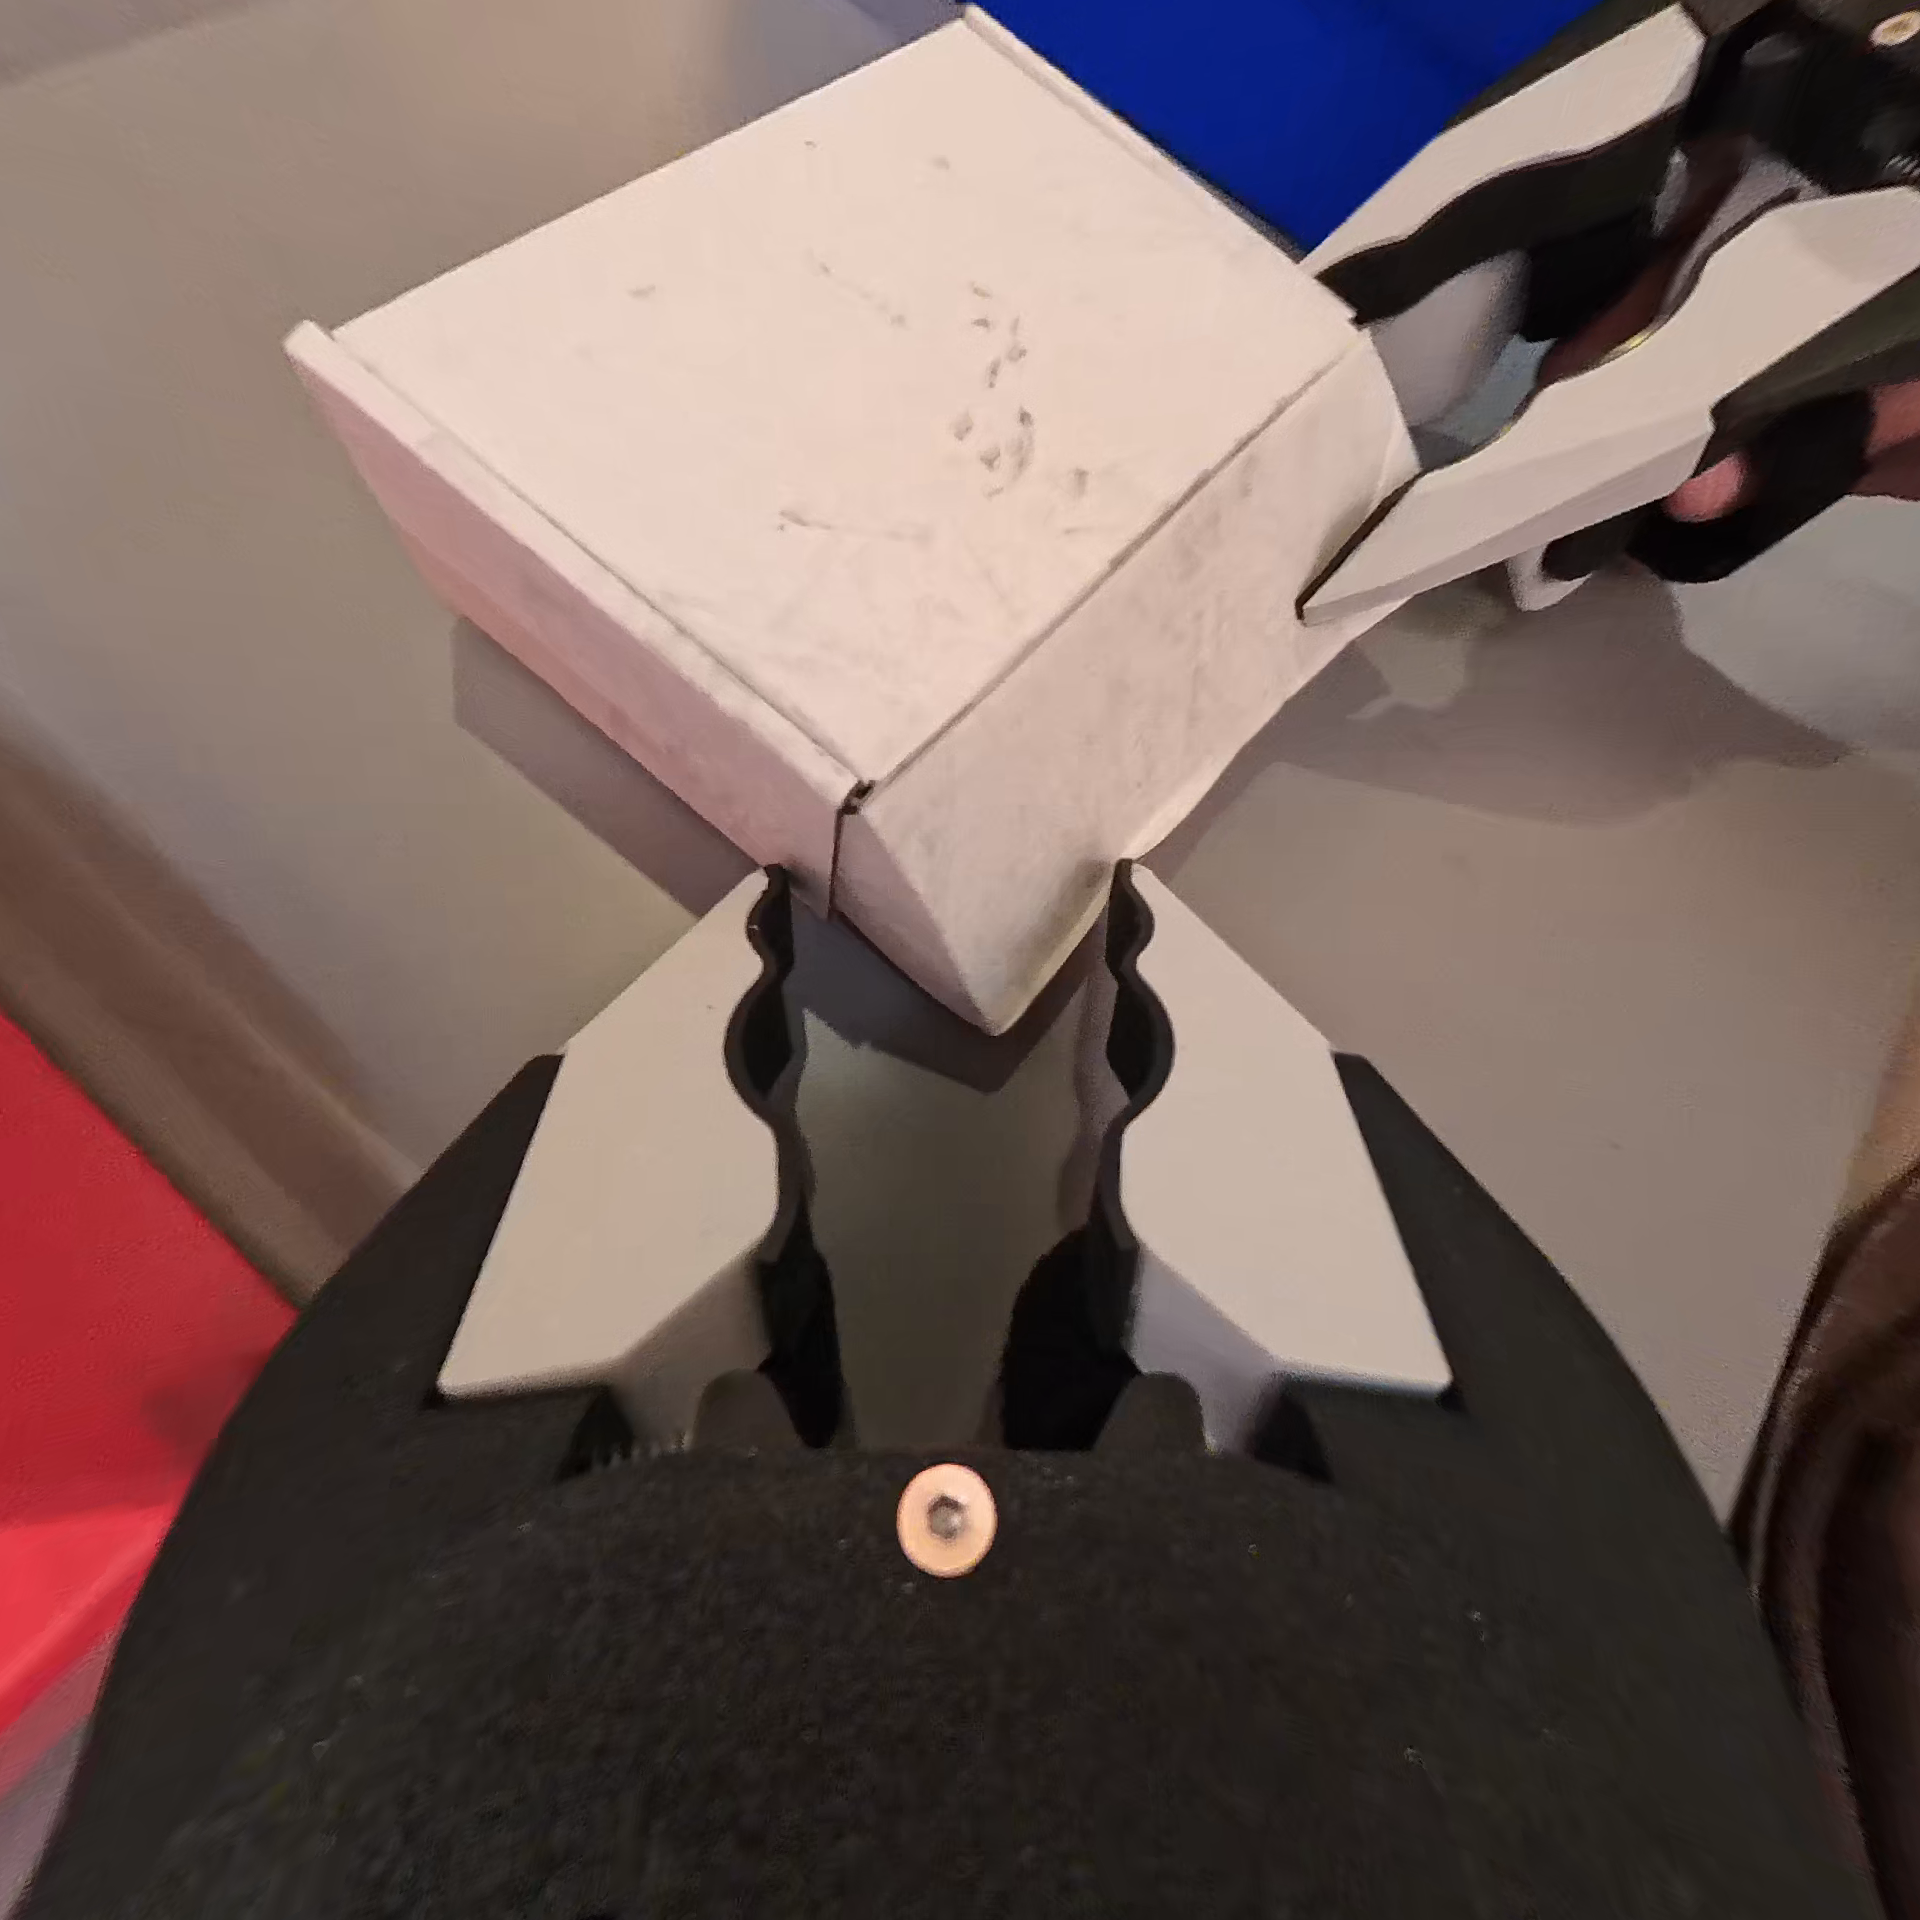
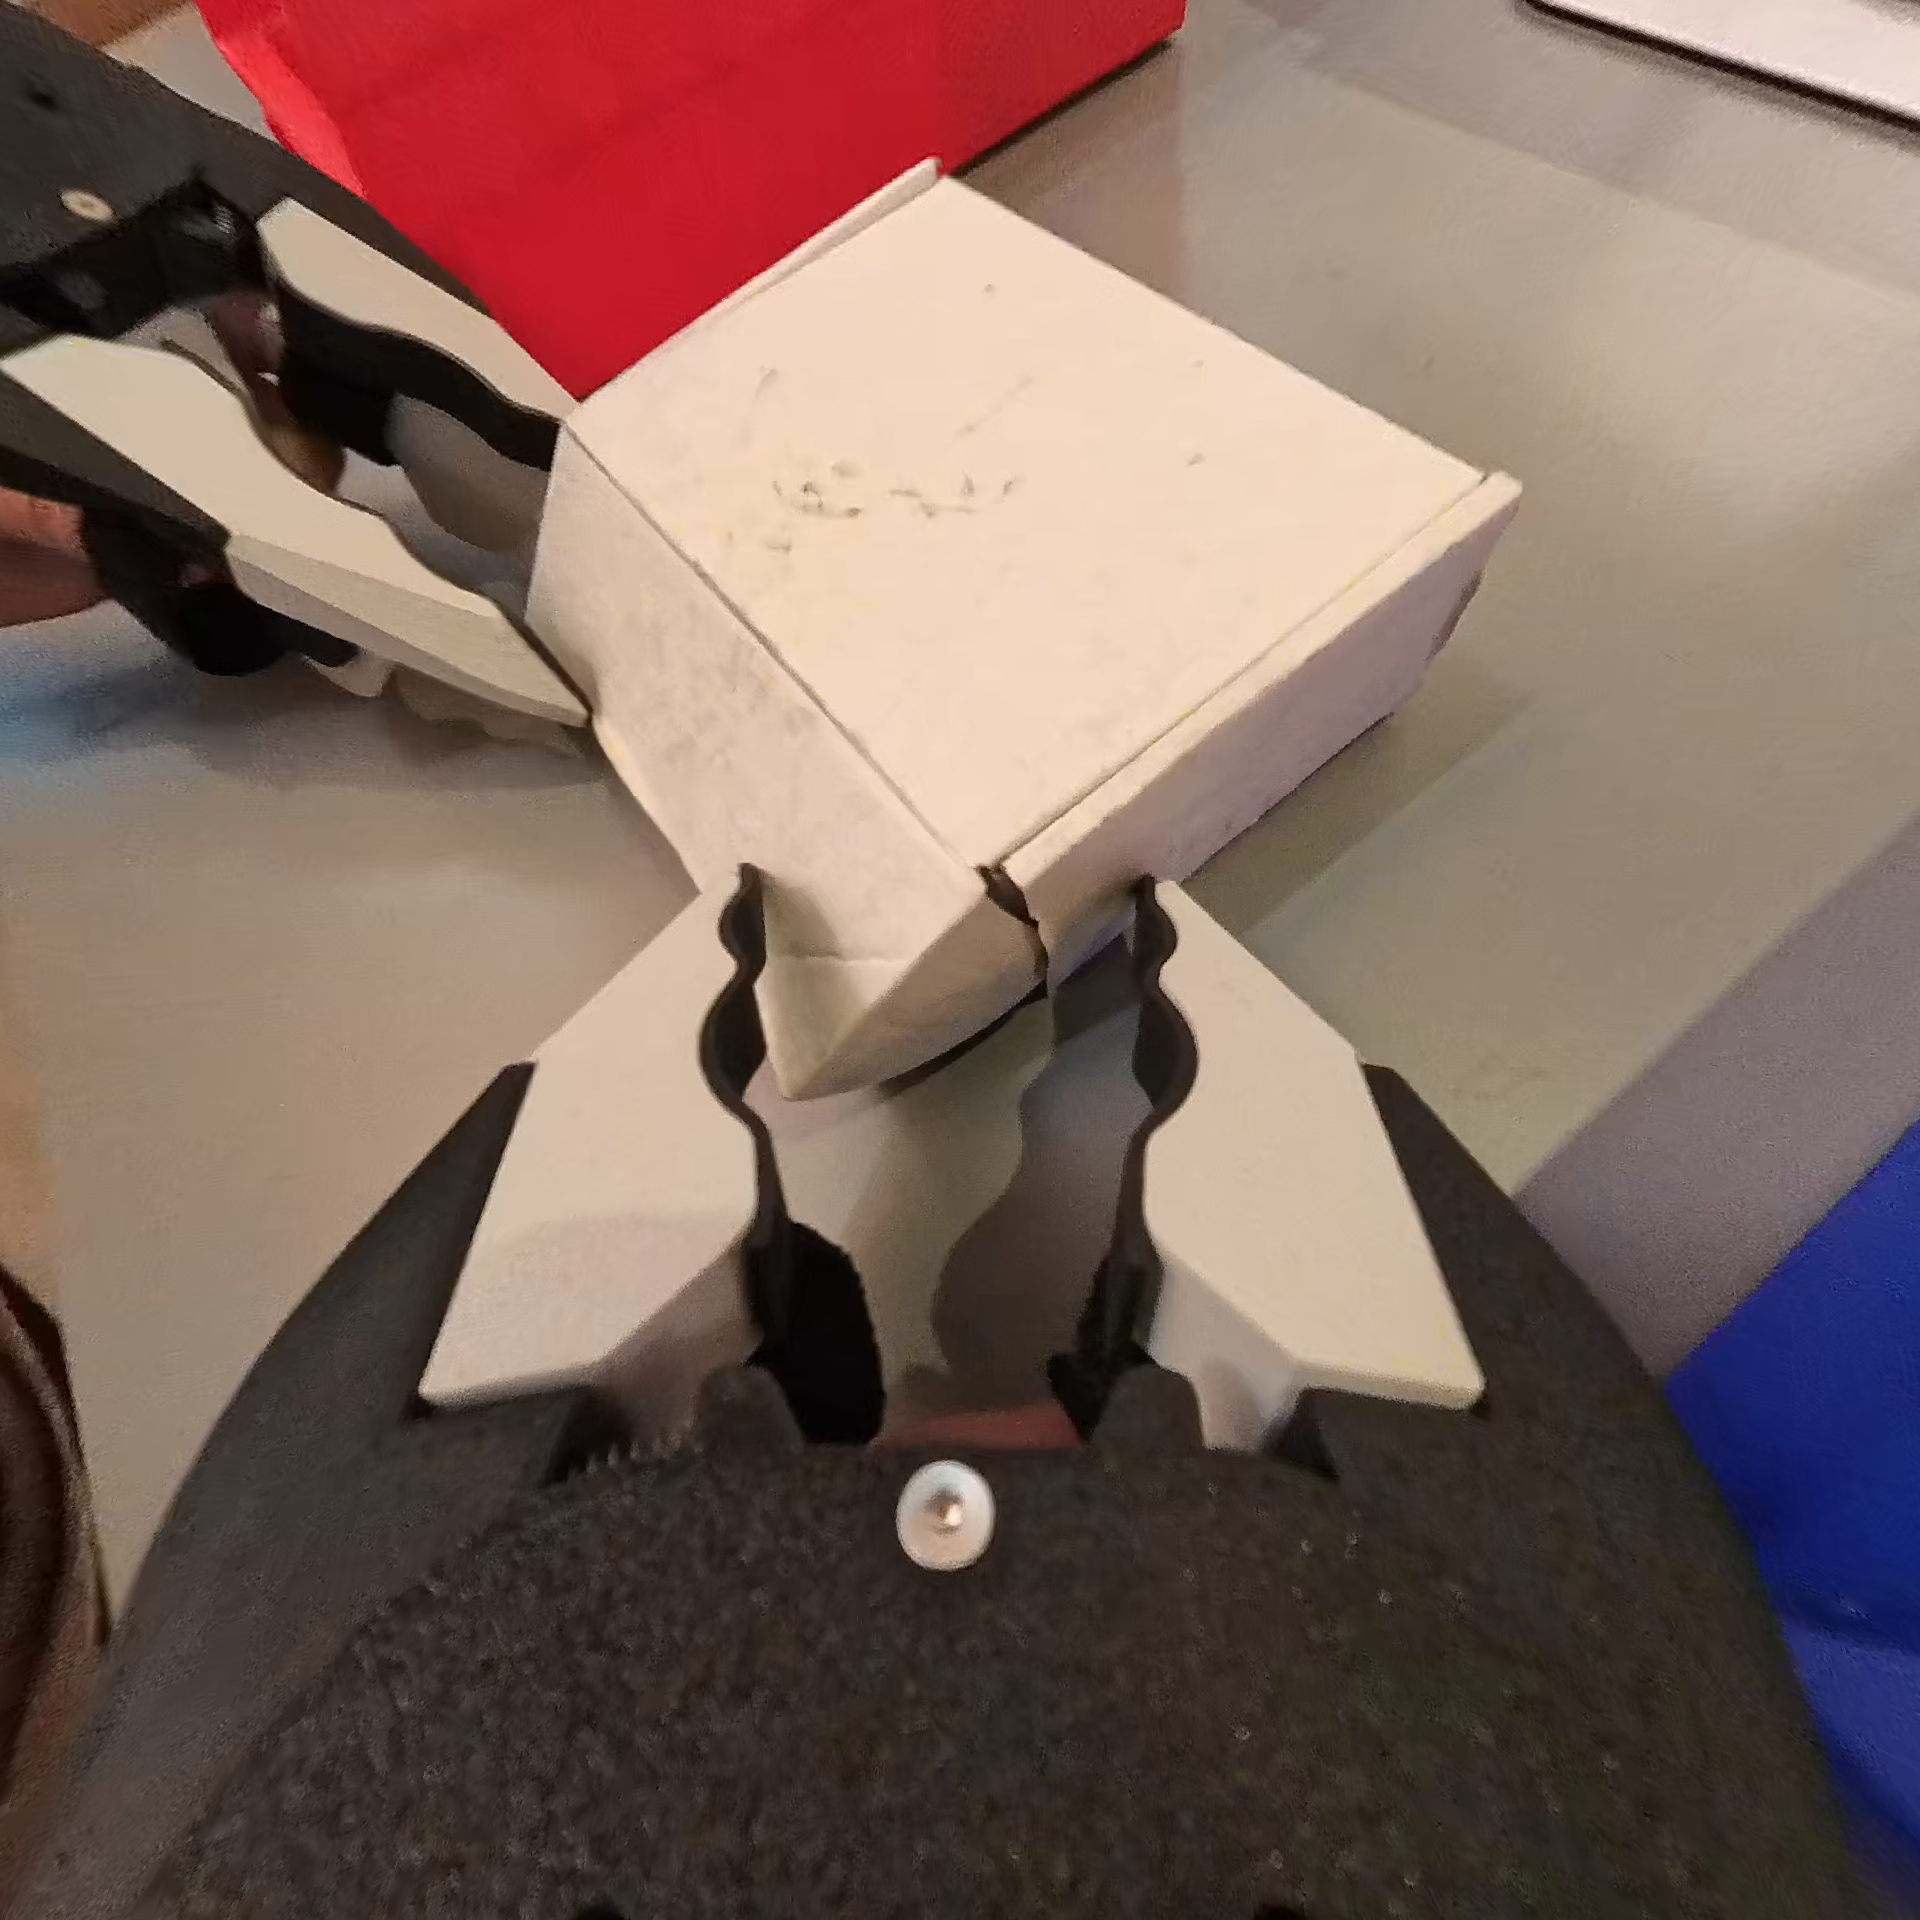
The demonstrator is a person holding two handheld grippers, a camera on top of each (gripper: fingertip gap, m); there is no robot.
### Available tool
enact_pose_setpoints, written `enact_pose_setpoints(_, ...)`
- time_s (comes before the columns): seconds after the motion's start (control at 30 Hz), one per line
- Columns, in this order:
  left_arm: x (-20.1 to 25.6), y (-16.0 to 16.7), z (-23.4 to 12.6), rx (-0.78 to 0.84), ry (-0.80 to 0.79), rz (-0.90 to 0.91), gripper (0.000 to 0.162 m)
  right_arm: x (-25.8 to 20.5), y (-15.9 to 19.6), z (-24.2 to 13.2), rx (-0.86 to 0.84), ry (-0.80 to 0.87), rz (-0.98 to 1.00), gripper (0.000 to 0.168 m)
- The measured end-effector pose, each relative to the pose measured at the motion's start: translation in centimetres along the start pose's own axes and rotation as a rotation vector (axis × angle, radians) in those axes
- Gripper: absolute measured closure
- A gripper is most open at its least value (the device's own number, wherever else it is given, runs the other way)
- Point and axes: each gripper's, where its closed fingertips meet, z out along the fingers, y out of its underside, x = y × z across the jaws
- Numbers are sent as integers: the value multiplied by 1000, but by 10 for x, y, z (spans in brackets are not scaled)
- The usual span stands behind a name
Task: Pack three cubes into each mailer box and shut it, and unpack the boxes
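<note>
A closed white mailer box [image 1: 831,416] with scuffed faces hangs a little above the grey table, its shadow under it. My left gripper [image 1: 948,883] is shut on the box's near corner, one finger on each side. My right gripper [image 1: 1340,447] shows at the upper right of that view, clamped on the neighbouring corner. In the right wrist view the box [image 2: 1039,540] lies ahead with its lid down. My right gripper [image 2: 945,883] is shut on its near corner, and my left gripper [image 2: 566,577] pinches the corner at the left. No cubes are in view.
A red bin [image 1: 104,1299] stands at the left table edge and also shows behind the box in the right wrist view [image 2: 675,135]. A blue bin [image 1: 1247,94] stands beyond the box, and low right in the right wrist view [image 2: 1829,1403]. A white sheet [image 2: 1766,42] lies far right.
</note>
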Motion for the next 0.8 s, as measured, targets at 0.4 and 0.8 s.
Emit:
enact_pose_setpoints(0.4,3,-6,-8,50,87,-108,92,-13,-3,-27,-16,-6,45,99)
enact_pose_setpoints(0.8,5,-6,-5,38,92,-90,96,-20,9,-19,-46,-37,146,109)
